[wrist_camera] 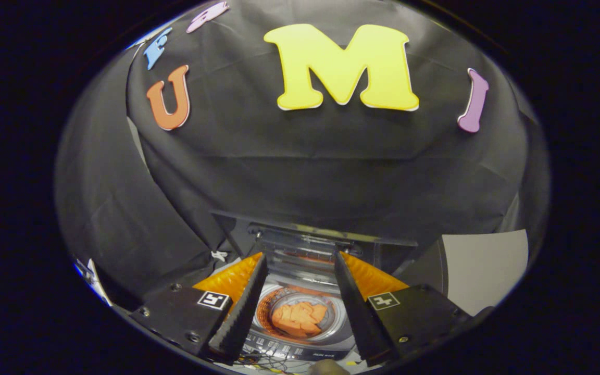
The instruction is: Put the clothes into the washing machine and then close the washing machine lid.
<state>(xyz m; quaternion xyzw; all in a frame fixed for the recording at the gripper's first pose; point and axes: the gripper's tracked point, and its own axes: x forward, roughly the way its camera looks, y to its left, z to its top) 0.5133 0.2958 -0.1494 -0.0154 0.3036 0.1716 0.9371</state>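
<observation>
A small top-loading washing machine stands below me, seen in the gap between my fingers. Its lid stands upright at the back, open. An orange garment lies crumpled inside the round drum. My gripper hovers above the machine, open, its two fingers spread either side of the drum opening with nothing held between them. The fingers touch neither the lid nor the cloth.
Black cloth walls close in behind and to the left. A pale grey panel stands to the right of the machine. Thin wires lie in front of the machine's control strip. A fingertip shows at the very front.
</observation>
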